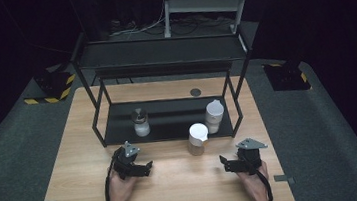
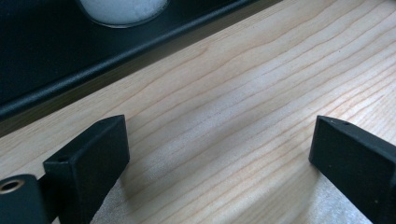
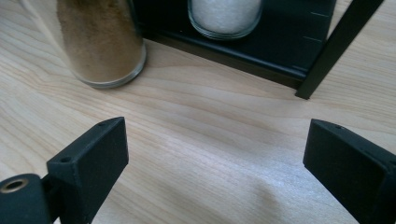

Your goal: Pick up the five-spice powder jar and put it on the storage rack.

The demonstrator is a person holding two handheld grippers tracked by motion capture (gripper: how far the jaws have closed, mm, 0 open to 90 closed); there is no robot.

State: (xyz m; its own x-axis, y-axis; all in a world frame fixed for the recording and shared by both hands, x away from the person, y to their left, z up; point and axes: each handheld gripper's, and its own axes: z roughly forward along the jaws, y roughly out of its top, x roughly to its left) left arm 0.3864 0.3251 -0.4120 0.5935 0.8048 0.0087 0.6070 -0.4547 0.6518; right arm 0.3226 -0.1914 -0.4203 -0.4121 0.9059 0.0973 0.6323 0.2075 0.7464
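Brown-spice jar (image 1: 198, 138) upright on bare table (image 1: 176, 191), just outside rack (image 1: 169, 126) front edge, at 10 o'clock from right gripper (image 1: 227, 163). Right gripper spread, empty. Left gripper (image 1: 146, 167) spread, empty. Two white-filled jars on rack's bottom shelf. Judged: jar not yet gripped; shelving left.

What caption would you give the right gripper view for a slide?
Open right gripper over the table, facing a brown-powder jar beside the rack.
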